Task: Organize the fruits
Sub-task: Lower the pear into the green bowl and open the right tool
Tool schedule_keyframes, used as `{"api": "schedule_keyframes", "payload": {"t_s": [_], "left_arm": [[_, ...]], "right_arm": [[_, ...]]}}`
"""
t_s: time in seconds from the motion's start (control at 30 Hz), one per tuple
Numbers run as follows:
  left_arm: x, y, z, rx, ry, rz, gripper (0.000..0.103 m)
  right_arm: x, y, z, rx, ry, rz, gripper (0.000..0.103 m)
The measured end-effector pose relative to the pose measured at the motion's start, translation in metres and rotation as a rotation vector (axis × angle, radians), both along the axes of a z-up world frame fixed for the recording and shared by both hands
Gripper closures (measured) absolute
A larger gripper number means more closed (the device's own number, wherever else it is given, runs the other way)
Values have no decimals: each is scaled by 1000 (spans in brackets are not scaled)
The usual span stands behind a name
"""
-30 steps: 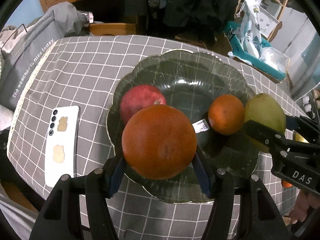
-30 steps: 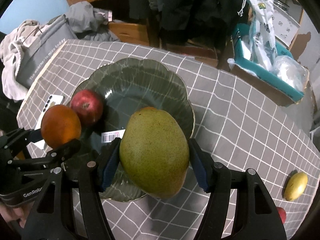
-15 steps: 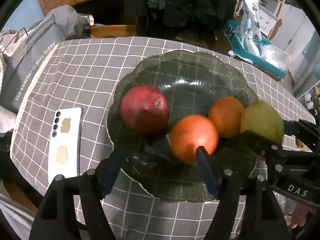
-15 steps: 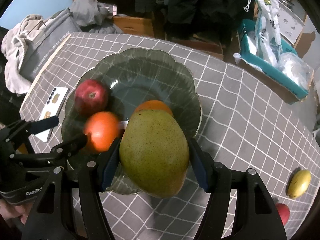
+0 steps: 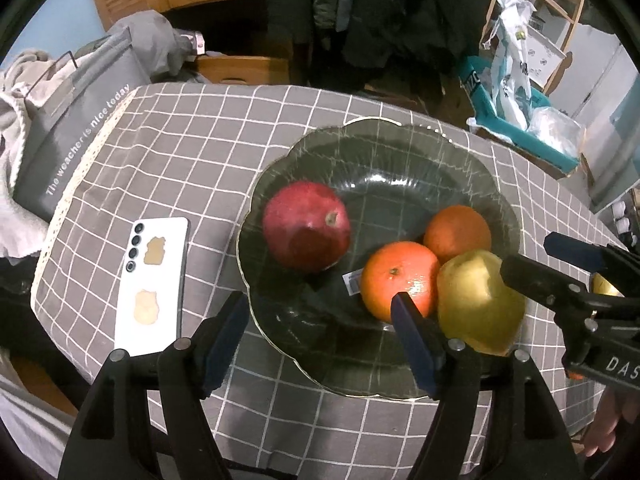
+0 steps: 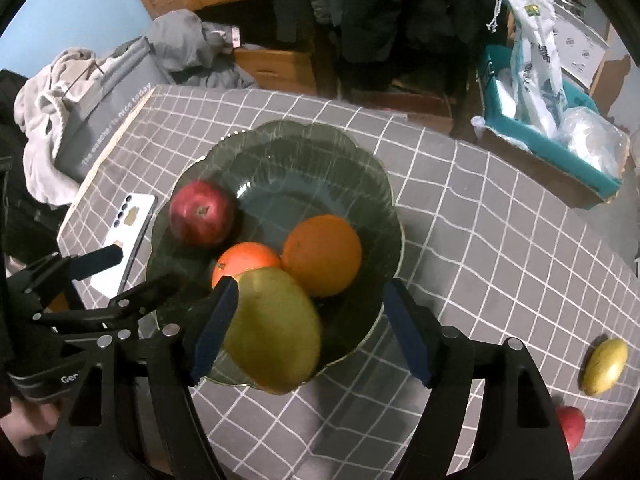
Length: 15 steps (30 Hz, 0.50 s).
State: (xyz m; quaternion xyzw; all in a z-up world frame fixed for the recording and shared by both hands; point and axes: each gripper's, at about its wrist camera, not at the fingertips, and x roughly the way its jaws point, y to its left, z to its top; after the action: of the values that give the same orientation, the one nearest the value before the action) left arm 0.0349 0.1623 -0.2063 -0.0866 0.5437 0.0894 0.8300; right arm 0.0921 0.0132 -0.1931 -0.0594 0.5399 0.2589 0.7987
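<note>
- My left gripper (image 5: 320, 320): fingers spread, nothing pinched; bare bowl (image 5: 384, 152) floor lies between them.
- Bright orange (image 5: 400, 280) rests in the bowl just past my left gripper's right finger, pomegranate (image 5: 306, 226) farther ahead.
- My right gripper (image 6: 308, 324): fingers opening; green mango (image 6: 276, 328) lies against the left finger, clear of the right.
- Darker orange (image 6: 322, 254) sits just beyond the mango.

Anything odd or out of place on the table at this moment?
A white phone lies face down beside the glass fruit bowl, unrelated to fruit. A barcode label lies loose in the bowl under the fruit. A yellow mango and a red fruit sit outside the bowl.
</note>
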Motion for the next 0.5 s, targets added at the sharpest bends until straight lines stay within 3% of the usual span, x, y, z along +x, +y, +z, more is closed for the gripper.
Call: {"api": "schedule_keyframes", "payload": {"t_s": [0.23,0.5], "left_arm": [[-2,-2,16,-6,-42,3,26],[-3,-15,35,-3,-91,-22,23]], "right_arm": [[0,-9,13,-23,-43,-32,27],[-7,-27,39,-80,-153,-80,27]]}}
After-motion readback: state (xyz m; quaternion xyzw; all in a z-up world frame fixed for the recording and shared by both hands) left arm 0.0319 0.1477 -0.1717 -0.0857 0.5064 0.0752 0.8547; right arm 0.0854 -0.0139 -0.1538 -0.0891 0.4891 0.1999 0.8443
